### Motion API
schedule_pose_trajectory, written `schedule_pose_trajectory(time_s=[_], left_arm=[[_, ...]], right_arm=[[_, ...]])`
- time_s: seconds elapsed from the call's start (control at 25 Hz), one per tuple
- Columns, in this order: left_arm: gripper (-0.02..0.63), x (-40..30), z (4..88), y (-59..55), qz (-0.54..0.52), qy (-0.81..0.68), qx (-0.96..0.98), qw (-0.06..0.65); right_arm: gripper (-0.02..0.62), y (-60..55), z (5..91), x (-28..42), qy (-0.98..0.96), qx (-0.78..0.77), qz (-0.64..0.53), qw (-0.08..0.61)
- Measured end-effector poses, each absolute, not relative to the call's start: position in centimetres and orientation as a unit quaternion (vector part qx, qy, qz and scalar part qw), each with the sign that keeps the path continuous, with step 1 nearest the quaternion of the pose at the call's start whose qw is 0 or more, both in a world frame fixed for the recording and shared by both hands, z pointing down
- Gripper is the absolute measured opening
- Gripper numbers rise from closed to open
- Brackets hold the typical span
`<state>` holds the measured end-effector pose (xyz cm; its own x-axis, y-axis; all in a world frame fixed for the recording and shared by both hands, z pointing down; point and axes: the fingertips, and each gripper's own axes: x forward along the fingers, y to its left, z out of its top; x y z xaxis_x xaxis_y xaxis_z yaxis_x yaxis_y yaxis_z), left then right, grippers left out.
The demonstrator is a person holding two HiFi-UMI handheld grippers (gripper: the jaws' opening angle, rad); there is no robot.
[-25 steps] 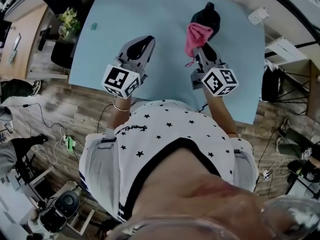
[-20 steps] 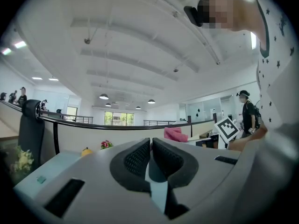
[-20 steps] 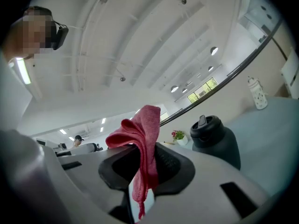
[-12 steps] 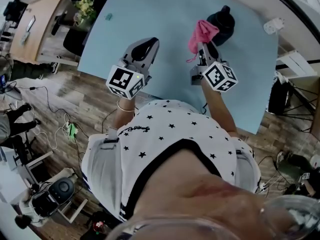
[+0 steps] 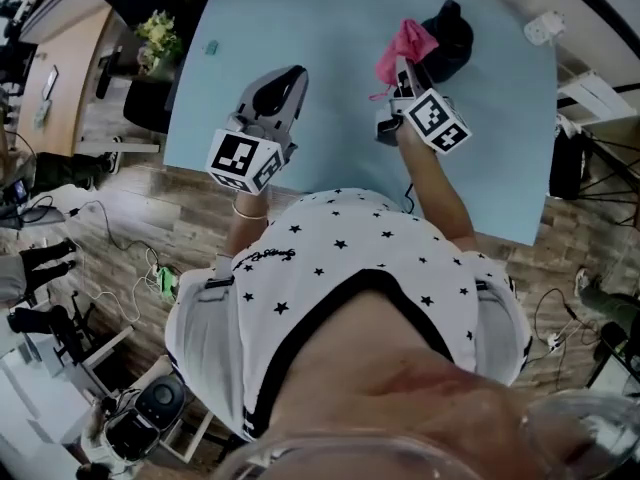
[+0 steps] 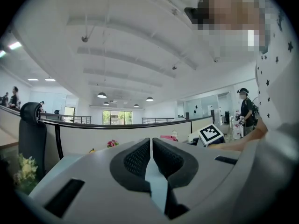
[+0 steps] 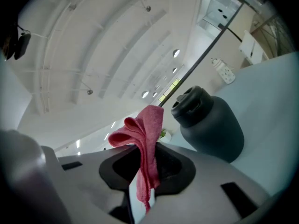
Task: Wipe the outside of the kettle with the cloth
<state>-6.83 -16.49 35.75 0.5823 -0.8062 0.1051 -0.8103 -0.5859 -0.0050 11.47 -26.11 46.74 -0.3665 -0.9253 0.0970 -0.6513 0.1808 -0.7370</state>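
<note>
A black kettle (image 5: 452,32) with a lidded top stands on the light blue table (image 5: 320,18) at the far right. My right gripper (image 5: 403,69) is shut on a pink cloth (image 5: 404,44), which bunches above the jaws and hangs just left of the kettle. In the right gripper view the cloth (image 7: 145,141) is pinched in the right gripper (image 7: 145,164), and the kettle (image 7: 211,125) stands close ahead to the right, apart from the cloth. My left gripper (image 5: 287,78) hovers over the table's near left part. It is shut and empty (image 6: 151,149).
A white power strip (image 5: 543,27) lies at the table's far right corner. A small green item (image 5: 211,47) sits near the left edge. Beyond that edge are a flower bunch (image 5: 158,34) and a dark chair (image 5: 148,108). Cables lie on the wooden floor.
My right gripper has carried the pink cloth forward, closer to the kettle. The left gripper has barely moved.
</note>
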Motion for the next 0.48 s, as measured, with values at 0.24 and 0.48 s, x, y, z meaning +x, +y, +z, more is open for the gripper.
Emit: schedule_pose_trajectory(time_s=[0.24, 0.48], left_arm=[[0.040, -7.7, 36.4, -18.1, 0.044, -0.440, 0.897, 0.028], [0.040, -8.8, 37.0, -19.2, 0.039, -0.435, 0.899, 0.040]], right_arm=[[0.066, -28.3, 48.4, 11.3, 0.690, -0.554, -0.409, 0.222], [0.065, -29.9, 50.0, 11.5, 0.627, -0.569, -0.461, 0.266]])
